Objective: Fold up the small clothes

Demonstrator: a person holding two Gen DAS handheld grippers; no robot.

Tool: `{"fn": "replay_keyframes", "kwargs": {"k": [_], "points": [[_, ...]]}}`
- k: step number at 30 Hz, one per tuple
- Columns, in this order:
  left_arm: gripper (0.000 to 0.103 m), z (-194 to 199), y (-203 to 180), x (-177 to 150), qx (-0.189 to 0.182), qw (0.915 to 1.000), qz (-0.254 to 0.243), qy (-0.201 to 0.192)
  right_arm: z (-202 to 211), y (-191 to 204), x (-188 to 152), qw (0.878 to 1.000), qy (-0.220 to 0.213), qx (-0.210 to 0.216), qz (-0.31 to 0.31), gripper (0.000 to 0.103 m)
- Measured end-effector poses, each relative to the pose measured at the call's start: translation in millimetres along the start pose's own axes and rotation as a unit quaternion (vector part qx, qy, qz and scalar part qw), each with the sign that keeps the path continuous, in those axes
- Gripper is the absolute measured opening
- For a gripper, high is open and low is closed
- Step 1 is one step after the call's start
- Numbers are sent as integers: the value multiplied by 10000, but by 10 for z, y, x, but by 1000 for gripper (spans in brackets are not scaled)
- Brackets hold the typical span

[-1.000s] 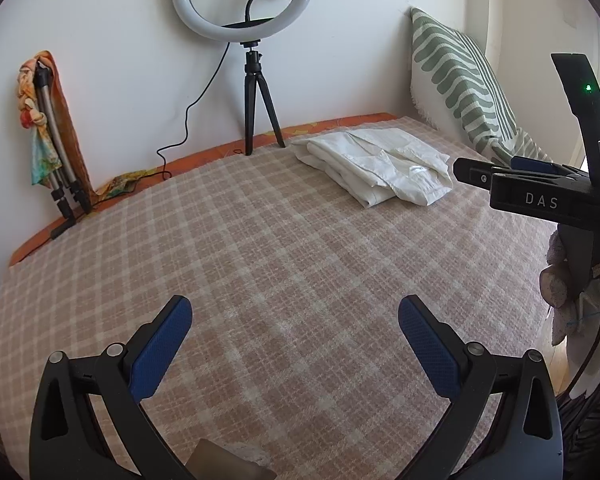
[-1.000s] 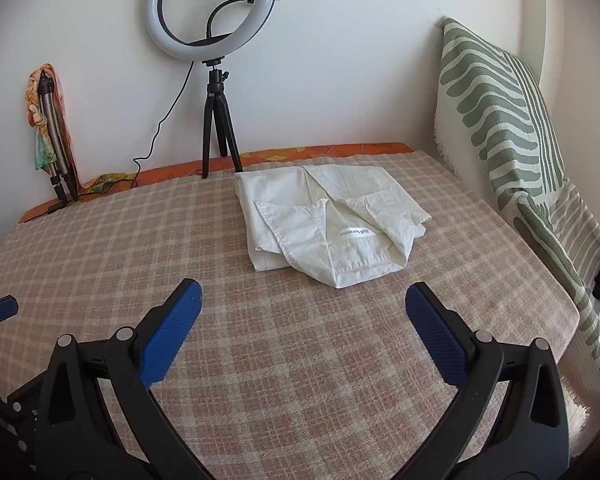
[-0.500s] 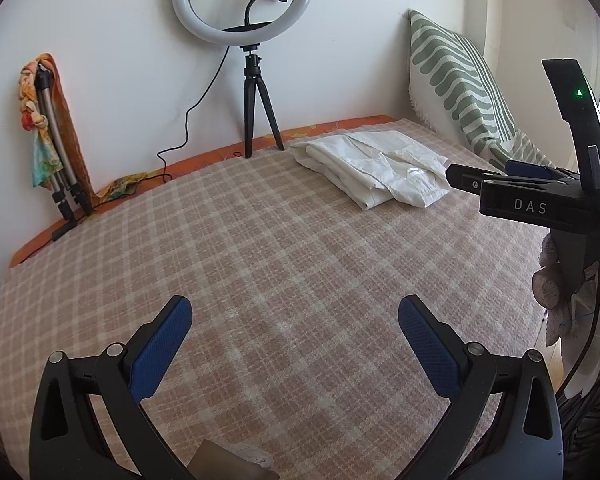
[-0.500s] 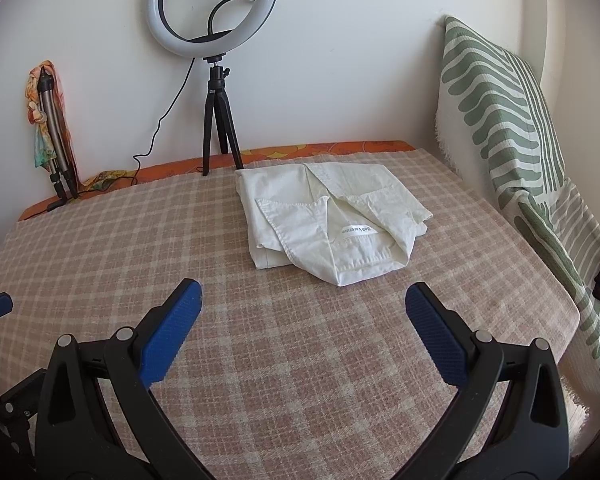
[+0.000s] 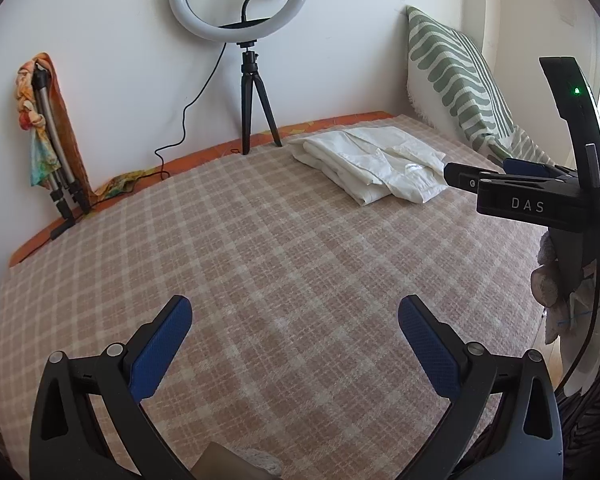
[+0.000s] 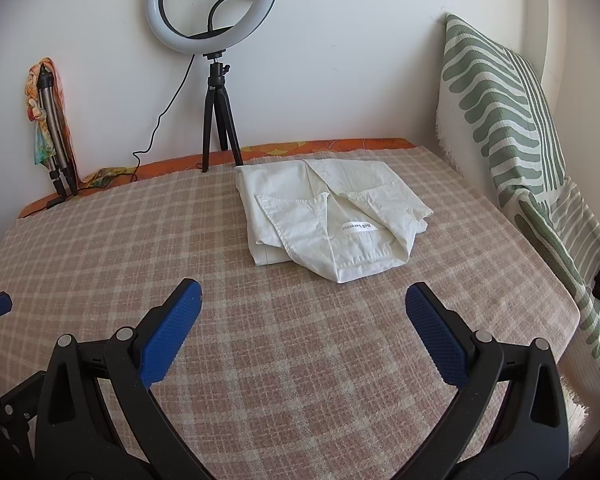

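Though folded — cream garment (image 6: pixel 332 220), creased.

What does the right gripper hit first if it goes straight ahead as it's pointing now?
Probably the folded white garment. The right gripper is open and empty, with only bare plaid bedcover before the garment's near edge. If it points lower than it looks, it meets the bedcover first; depth is unclear.

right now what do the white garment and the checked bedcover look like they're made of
White garment: seemingly thin woven cotton, matte, with soft creases, stitched hems and a sewn-in label. Checked bedcover: apparently a coarser woven fabric, matte; a slightly nubby surface shows up close. Exact fibres can't be told.
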State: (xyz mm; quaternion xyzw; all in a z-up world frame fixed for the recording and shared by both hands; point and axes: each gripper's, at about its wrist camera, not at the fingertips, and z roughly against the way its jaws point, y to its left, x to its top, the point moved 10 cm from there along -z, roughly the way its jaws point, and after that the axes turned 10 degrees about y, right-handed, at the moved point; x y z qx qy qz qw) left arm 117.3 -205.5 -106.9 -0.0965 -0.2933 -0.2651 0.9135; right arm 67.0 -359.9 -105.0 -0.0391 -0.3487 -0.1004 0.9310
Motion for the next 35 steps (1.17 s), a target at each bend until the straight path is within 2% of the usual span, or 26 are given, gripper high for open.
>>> {"fn": "replay_keyframes", "kwargs": {"k": [35], "points": [[103, 15, 60, -32, 79, 9998, 190, 18, -100, -5, -40, 9998, 82, 106, 150, 103]]}}
